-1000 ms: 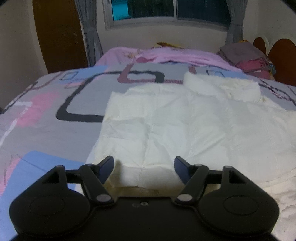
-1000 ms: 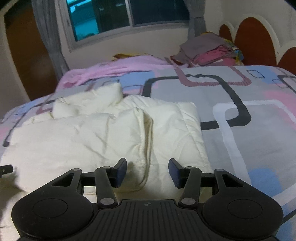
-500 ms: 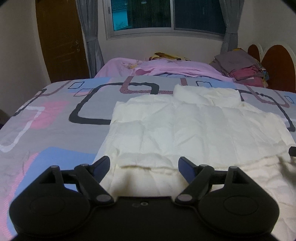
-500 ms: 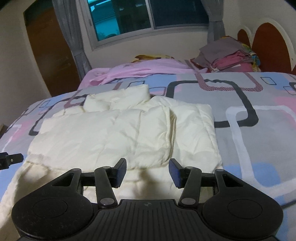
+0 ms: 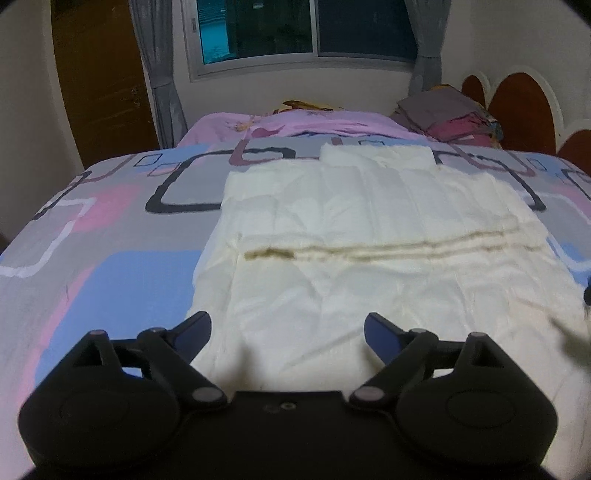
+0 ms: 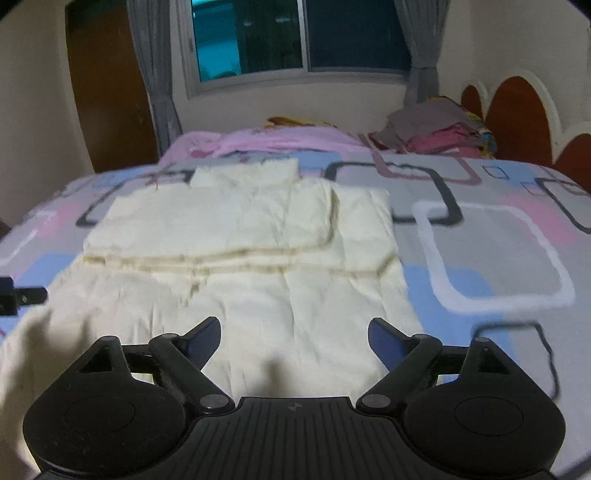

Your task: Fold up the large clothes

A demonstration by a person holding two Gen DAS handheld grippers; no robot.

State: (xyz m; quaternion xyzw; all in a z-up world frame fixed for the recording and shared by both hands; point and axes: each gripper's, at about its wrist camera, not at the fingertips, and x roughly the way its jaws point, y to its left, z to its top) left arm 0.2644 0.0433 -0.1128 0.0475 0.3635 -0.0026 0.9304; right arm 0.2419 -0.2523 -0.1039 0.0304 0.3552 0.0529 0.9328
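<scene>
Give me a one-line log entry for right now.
left gripper: jaws just opened, empty | right gripper: same | cream garment: flat on bed, hem folded up

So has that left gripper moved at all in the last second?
Yes. The left gripper has pulled back toward the near end of the cream garment: the fold edge it stood over now lies well ahead, with the window higher in view. Its jaws have just been opening, empty.

Seemingly a home bedroom; bed, headboard, curtained window.
</scene>
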